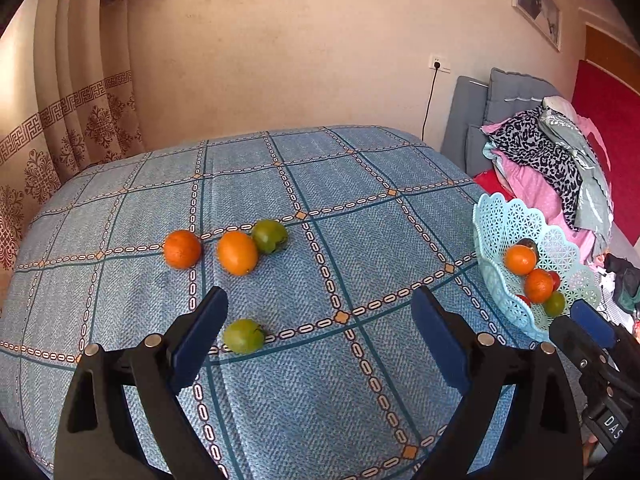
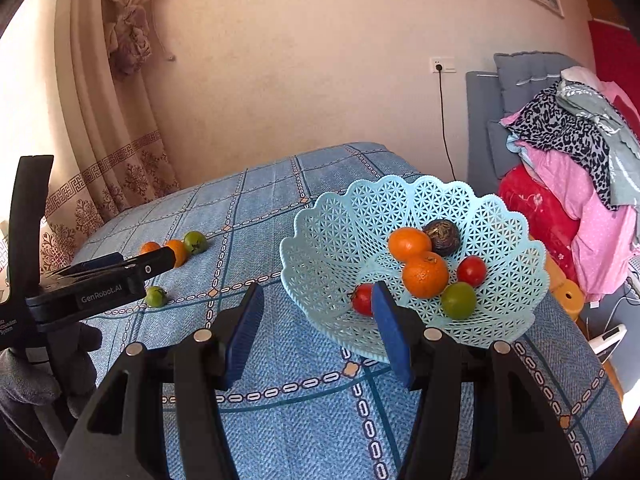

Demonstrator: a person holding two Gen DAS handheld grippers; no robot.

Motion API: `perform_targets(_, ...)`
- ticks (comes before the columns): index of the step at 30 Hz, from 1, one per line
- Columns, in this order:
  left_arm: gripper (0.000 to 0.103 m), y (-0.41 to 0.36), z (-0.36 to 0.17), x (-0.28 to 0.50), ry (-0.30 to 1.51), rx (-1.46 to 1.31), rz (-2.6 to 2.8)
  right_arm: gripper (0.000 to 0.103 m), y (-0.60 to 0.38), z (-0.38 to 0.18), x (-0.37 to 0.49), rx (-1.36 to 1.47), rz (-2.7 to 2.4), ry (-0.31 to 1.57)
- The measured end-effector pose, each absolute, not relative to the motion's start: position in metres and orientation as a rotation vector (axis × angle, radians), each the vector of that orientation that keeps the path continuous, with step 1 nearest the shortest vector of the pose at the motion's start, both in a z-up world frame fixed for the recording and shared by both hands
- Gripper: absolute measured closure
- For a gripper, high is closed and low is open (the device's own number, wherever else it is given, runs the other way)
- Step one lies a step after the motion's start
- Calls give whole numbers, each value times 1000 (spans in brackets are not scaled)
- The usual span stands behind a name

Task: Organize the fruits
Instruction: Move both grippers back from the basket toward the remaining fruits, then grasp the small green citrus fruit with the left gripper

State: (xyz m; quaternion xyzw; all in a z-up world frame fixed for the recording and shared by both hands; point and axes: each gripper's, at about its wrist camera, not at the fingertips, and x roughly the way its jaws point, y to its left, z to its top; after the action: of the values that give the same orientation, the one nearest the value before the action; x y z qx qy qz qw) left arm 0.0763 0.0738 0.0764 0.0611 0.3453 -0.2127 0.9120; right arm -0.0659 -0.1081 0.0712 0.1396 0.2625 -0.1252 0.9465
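Note:
On the blue checked cover (image 1: 320, 400) lie two oranges (image 1: 182, 249) (image 1: 237, 253) and a green tomato (image 1: 270, 236) in a row. A second green tomato (image 1: 243, 335) lies nearer, just right of my left gripper's left finger. My left gripper (image 1: 318, 300) hovers open over the cover, holding nothing. A light blue lattice basket (image 2: 320, 240) holds two oranges (image 2: 425, 274), two red tomatoes (image 2: 472, 271), a green tomato (image 2: 459, 300) and a dark fruit (image 2: 442, 237). In front of its near rim my right gripper (image 2: 316, 298) is open and empty.
A pile of clothes (image 2: 580, 152) and grey cushions (image 1: 480, 120) sit to the right of the bed. A patterned curtain (image 1: 60, 140) hangs at the left and a wall with a socket (image 1: 438, 65) stands behind. The left gripper (image 2: 144, 260) shows at the right wrist view's left edge.

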Motion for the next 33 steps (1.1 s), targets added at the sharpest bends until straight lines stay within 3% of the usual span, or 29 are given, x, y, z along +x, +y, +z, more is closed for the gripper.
perform_targets(14,10,122,48,104,780,99,-335,46,-65,71,-44,219,-170,565)
perform_targets(19,26,124,35,112,824,98,-340,46,-52,68,-36,198,-139,584)
perform_targets(30,48,122,13,125,882,91,-369,46,-38,59,-21,178,-100,625)
perform_targets(33,67,122,14,123,883,78,-407,46,-37,57,-17,176,-95,635)
